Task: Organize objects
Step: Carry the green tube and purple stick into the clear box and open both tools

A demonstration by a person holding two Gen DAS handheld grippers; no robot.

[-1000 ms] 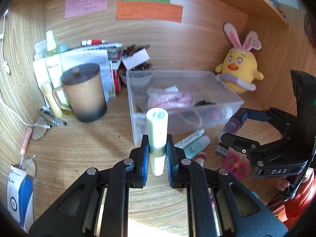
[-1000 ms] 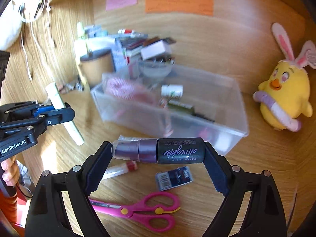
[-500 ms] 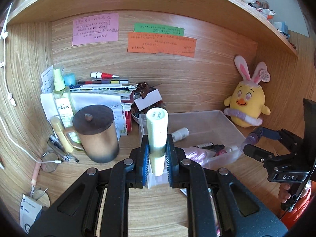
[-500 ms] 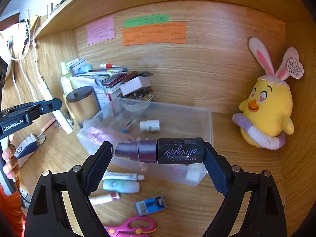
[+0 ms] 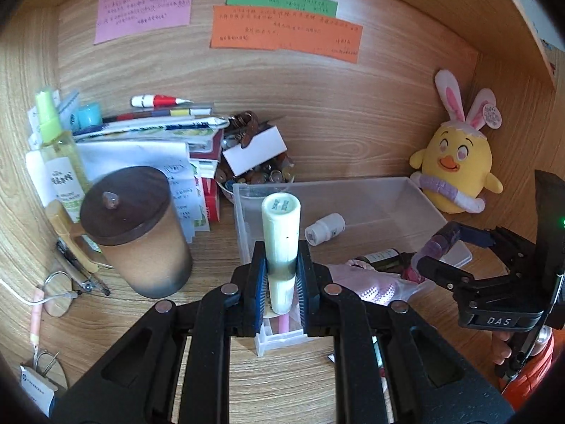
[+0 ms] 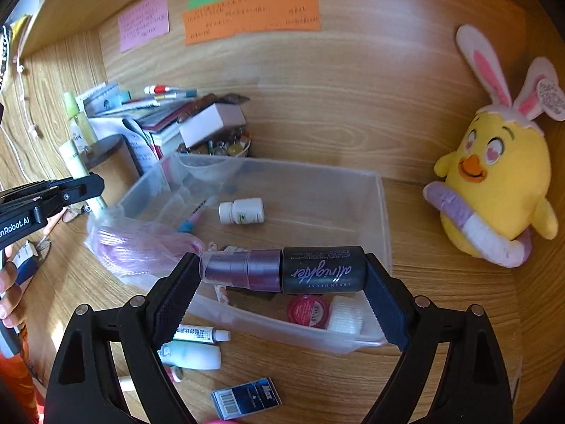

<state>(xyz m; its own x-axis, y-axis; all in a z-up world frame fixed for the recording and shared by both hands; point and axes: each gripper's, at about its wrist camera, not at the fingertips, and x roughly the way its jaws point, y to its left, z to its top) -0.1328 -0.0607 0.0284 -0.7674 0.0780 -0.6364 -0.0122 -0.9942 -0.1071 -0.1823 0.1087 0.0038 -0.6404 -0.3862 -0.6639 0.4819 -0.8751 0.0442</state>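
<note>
Your left gripper has its jaws squeezed nearly together on a pale green tube, which stands upright between the pads with its flat white cap toward the back wall. The tube is off the desk, above the near left corner of the clear plastic bin.

Your right gripper has its jaws spread wide, yet they are not idle: a dark spray bottle with a purple cap lies crosswise between the pads, gripped end to end. It hangs above the bin's front wall, clear of the desk.

Inside the bin you can see a small white pill bottle lying on its side near the middle, a pink plastic bag at the left end, and a red round jar beside a white roll at the front.

On the desk in front of the bin lie a thin white tube, a fatter white bottle just beside it, and a blue packet.

Toward the back left corner stands a brown lidded mug next to a pile of papers. A yellow plush chick sits by the right edge, apart from the bin.
</note>
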